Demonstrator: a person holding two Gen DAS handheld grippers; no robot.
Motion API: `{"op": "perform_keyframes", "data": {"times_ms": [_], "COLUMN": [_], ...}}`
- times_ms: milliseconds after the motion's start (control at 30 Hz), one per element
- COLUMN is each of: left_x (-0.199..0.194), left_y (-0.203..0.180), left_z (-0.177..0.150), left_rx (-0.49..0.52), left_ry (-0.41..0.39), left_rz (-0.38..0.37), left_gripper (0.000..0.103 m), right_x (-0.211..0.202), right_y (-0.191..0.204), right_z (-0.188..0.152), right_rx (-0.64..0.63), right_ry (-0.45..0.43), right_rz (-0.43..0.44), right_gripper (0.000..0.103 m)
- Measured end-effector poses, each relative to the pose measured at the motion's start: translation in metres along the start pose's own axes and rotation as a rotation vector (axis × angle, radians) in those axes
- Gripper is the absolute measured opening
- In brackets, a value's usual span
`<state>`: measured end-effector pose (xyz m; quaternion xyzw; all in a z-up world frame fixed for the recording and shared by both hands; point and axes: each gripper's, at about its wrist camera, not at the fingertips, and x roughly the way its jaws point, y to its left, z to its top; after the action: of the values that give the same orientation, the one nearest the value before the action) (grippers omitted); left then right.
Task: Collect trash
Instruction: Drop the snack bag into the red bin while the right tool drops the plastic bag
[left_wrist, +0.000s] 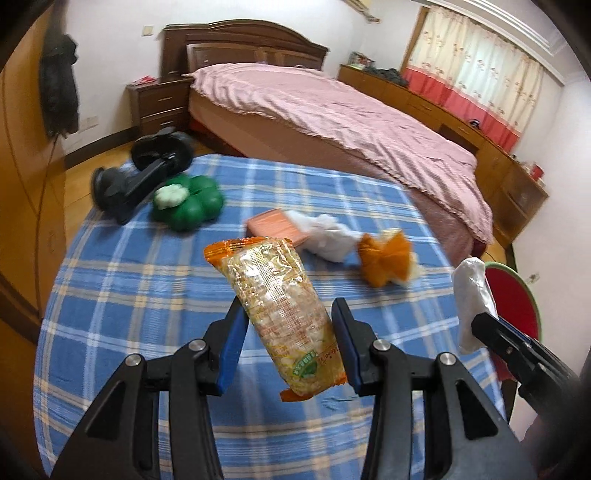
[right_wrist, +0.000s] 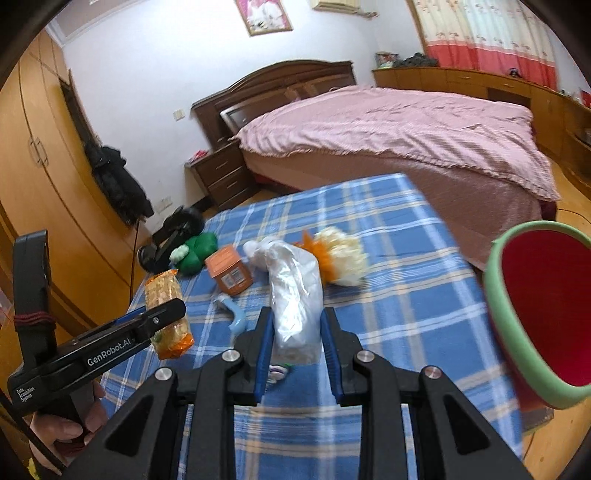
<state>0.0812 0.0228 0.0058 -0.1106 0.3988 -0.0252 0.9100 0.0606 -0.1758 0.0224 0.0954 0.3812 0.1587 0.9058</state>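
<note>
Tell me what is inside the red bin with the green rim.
Inside the red bin, only bare red wall shows in the right wrist view; no trash is visible. Its bottom lies out of sight, so contents there cannot be ruled out.

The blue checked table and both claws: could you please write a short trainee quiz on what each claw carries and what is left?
1. True or false: the left claw holds an orange snack packet.
2. What does the right claw grip?
A. white plastic bag
B. green toy
3. Which container stands right of the table?

Key: 1 true; 2 A; 3 the red bin with a green rim.
</note>
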Motion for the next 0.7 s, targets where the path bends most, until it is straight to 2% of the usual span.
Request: {"op": "perform_keyframes", "data": {"times_ms": [400, 700], "left_x": [-0.002, 0.016], "left_y": [-0.083, -0.154], "left_z": [0.006, 0.001], "left_rx": [0.139, 0.259], "left_ry": [0.011, 0.067], "left_rz": [-0.154, -0.248], "left_gripper": [0.047, 0.047], "right_x": [-0.052, -0.078], "right_y": [-0.062, -0.121], "right_z": [-0.002, -0.011], "right_rx": [0.118, 0.227], "right_ry": [-0.078, -0.111], "right_rz": [-0.117, -0.204], "right_gripper": [0.028, 0.028]}}
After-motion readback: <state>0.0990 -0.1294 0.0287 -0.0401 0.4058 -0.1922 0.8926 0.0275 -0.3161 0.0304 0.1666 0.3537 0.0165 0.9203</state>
